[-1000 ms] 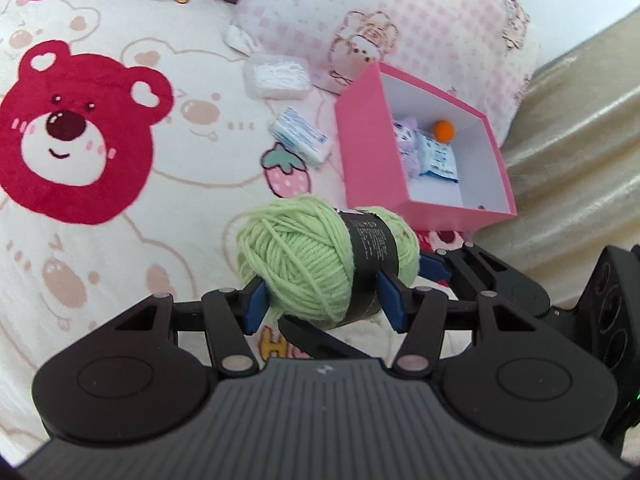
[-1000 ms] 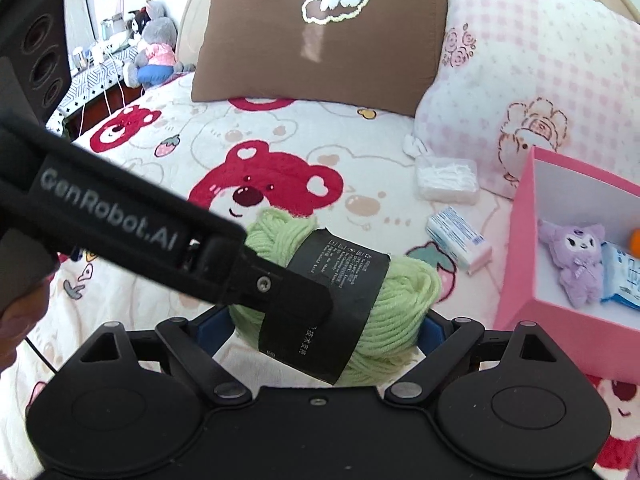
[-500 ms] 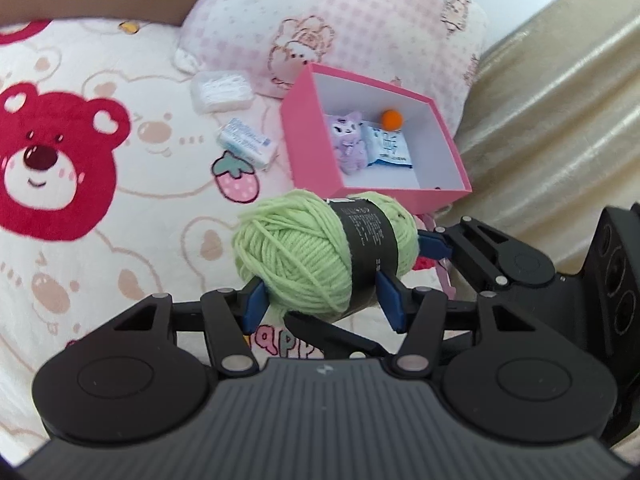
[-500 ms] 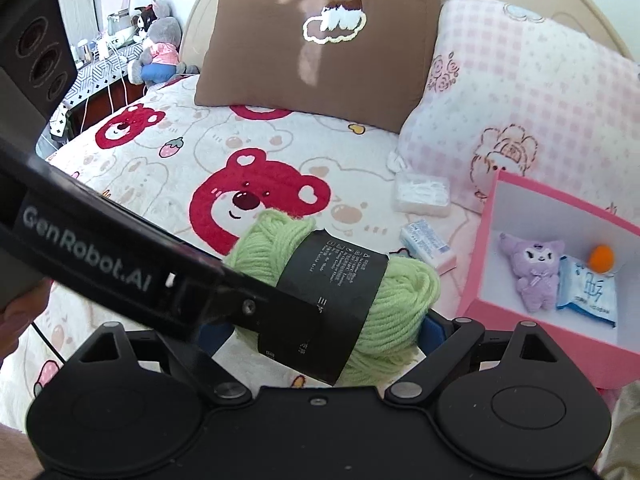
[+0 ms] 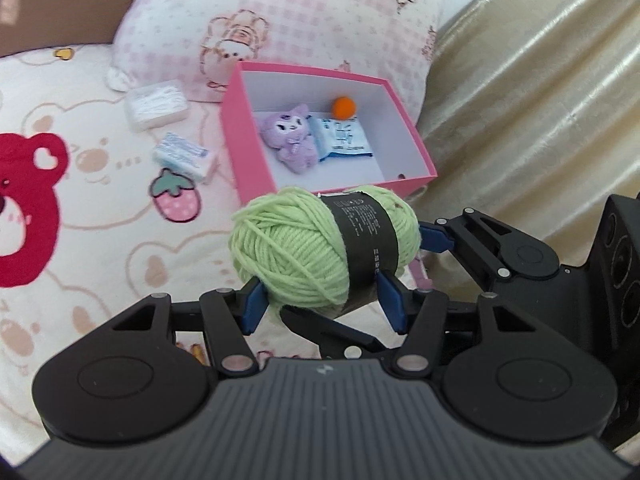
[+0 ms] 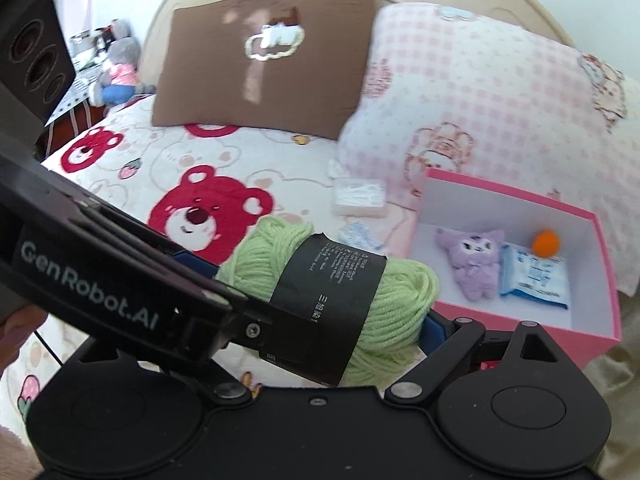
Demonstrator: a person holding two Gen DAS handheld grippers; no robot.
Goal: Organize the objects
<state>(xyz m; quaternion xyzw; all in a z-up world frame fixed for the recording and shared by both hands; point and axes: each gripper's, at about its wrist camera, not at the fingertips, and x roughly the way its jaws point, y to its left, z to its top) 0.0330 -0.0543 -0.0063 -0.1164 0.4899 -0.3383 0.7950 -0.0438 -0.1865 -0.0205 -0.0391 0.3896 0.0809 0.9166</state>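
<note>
- Green yarn skein with black paper band was up off the bed, held by both tongs at once, just in front of the pink box's near wall.
- Left tongs closed partway across the skein's width; blue pads pressed on the yarn and band from either side.
- Right tongs spread wide along the skein's length, one blue pad at each end. Far pad seen touching the right end of the ball in the left wrist view; other pad mostly hidden behind the left tool's arm.
- Left tool's black arm with "GenRobot.AI" lettering crossed the right wrist view diagonally, in front of the skein.
- Pink box open, white inside, on the bed against a pink checked pillow.
- In the box: purple plush toy, blue-and-white packet beside it, small orange ball near the back wall.
- On the bear-print bedspread, left of the box: clear plastic case of white sticks and a small blue-white tissue pack, slightly apart.
- Brown pillow against the headboard; grey plush toy far left in the background.
- Part of a person's hand at the left edge of the right wrist view.
</note>
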